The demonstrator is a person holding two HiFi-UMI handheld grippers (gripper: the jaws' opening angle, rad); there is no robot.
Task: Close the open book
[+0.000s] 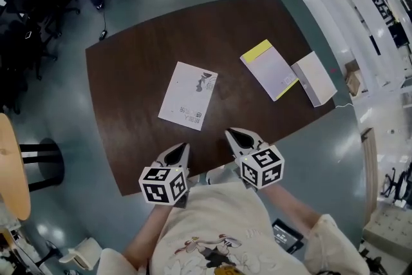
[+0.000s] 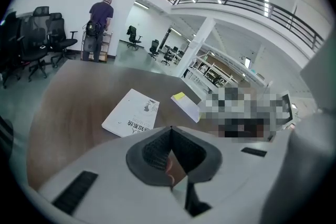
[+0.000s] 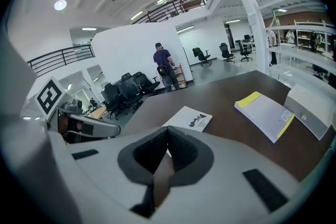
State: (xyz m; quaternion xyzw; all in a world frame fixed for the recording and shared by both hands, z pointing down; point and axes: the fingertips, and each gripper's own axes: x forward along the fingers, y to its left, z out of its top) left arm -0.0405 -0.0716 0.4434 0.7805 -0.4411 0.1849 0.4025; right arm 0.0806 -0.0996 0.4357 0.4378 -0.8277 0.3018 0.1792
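A closed book with a white printed cover (image 1: 188,95) lies flat near the middle of the dark brown table (image 1: 129,61). It also shows in the left gripper view (image 2: 131,113) and the right gripper view (image 3: 188,119). My left gripper (image 1: 185,146) hovers over the table's near edge, just short of the book, jaws shut on nothing (image 2: 169,128). Beside it, my right gripper (image 1: 232,133) is also shut and empty (image 3: 168,128), pointing towards the book's near right corner. Neither gripper touches the book.
A second closed book with a yellow edge (image 1: 270,69) and a white box (image 1: 314,78) lie at the table's right side. Black office chairs (image 1: 26,9) stand beyond the far left corner. A person (image 2: 100,18) stands far off by a shelf.
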